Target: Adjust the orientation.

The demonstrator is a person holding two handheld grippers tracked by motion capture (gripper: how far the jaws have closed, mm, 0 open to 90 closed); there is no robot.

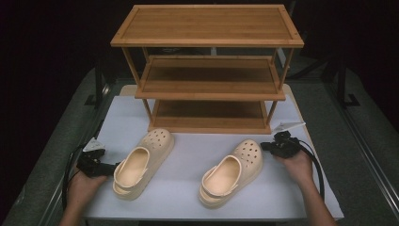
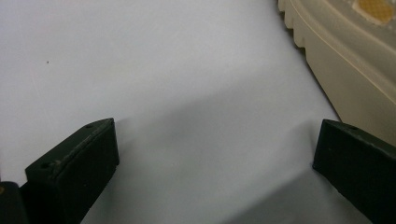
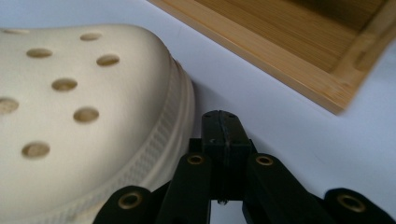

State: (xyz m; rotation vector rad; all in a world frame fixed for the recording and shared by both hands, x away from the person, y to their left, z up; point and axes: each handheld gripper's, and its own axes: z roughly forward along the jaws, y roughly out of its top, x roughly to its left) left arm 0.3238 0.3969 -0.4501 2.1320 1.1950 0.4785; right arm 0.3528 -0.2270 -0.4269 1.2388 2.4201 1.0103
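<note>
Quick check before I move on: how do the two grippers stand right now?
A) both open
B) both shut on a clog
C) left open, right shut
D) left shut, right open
C: in the left gripper view the left gripper has its jaws wide apart over the white table, while the right gripper shows its jaws pressed together beside the right clog, holding nothing.

two clogs [image 1: 143,162], one rack [image 1: 207,70], two grippers [image 1: 94,165]
</note>
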